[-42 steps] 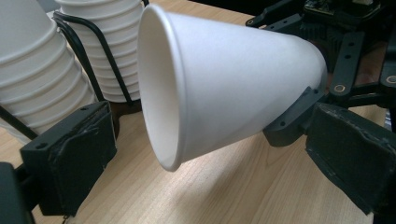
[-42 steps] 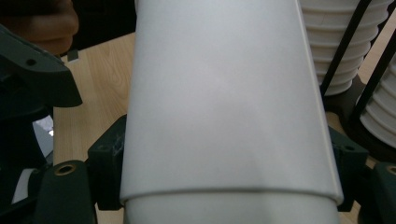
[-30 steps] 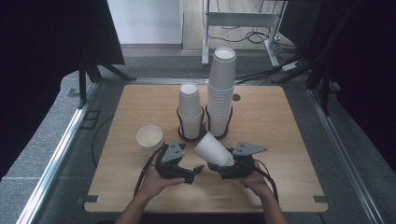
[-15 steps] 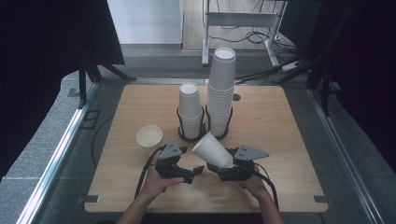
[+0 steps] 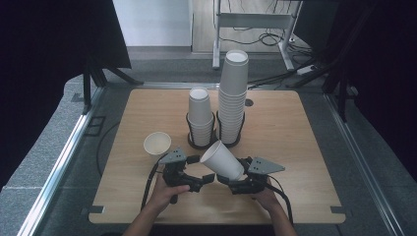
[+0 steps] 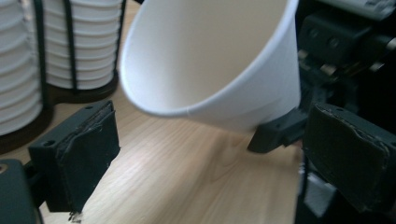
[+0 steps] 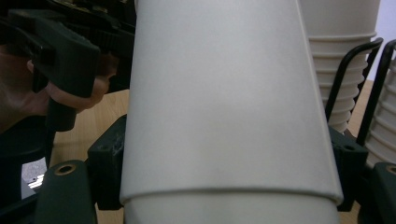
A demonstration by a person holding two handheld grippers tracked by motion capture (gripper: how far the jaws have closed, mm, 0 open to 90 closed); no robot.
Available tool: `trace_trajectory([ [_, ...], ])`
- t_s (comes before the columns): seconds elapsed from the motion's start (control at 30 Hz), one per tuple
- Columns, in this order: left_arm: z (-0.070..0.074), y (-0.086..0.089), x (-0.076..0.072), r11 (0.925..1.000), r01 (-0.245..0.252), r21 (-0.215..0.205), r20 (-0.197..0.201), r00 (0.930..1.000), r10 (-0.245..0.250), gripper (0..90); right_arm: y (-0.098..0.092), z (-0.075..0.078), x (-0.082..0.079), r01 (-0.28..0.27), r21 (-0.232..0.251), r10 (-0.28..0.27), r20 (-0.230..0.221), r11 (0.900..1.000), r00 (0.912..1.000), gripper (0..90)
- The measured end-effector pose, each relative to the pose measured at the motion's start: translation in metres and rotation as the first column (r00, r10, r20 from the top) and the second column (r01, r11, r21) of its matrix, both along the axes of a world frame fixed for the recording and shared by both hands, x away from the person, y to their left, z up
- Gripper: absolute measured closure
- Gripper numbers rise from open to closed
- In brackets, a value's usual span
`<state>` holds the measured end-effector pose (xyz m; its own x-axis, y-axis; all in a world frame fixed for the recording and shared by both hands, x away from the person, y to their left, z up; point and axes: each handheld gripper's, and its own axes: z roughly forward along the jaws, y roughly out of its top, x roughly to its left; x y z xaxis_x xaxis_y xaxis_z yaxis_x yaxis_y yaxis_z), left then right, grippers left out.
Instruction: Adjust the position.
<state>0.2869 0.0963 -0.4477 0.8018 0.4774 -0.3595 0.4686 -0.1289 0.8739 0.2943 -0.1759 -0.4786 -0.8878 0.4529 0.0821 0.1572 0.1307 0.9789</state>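
Observation:
A white paper cup (image 5: pixel 222 160) hangs tilted over the table's front, its mouth toward the far left. My right gripper (image 5: pixel 231 177) is shut on the cup's narrow end. In the right gripper view the cup (image 7: pixel 224 102) fills the gap between the pads (image 7: pixel 108 168). My left gripper (image 5: pixel 206 179) faces it from the left with its jaws apart. They have just been closing a little. In the left gripper view the cup's rim (image 6: pixel 210 60) hangs above my left gripper (image 6: pixel 210 163), and neither pad touches it.
Behind the grippers, black wire holders carry a short cup stack (image 5: pixel 200 115) and a tall cup stack (image 5: pixel 233 93). A single cup (image 5: pixel 156 143) stands upright at the left. The wooden table (image 5: pixel 295 123) has bare room at the right. A cable trails from each gripper.
Hardly anything: both hands stay in place, and the tilted cup has shifted only slightly.

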Motion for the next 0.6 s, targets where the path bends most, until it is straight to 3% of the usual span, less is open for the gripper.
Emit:
trace_trajectory([
  [0.13, 0.0005, -0.0009, 0.0006, 0.999, 0.015, -0.043, -0.018, 0.9997, -0.016, 3.0, 0.0013, 0.0001, -0.0029, -0.022, 0.035, 0.022, 0.008, 0.999, 0.9997, 22.7],
  [0.37, -0.0002, -0.0024, 0.0032, 0.9924, 0.047, -0.114, -0.038, 0.9979, -0.052, 2.3, 0.0031, 0.0003, -0.0048, -0.04, 0.052, 0.039, 0.014, 0.998, 0.9991, 22.8],
  [0.6, -0.003, -0.0096, 0.0064, 0.9894, 0.051, -0.136, -0.06, 0.9964, -0.059, 1.5, 0.0062, 0.001, -0.0065, -0.046, 0.063, 0.045, 0.025, 0.997, 0.9987, 22.8],
])
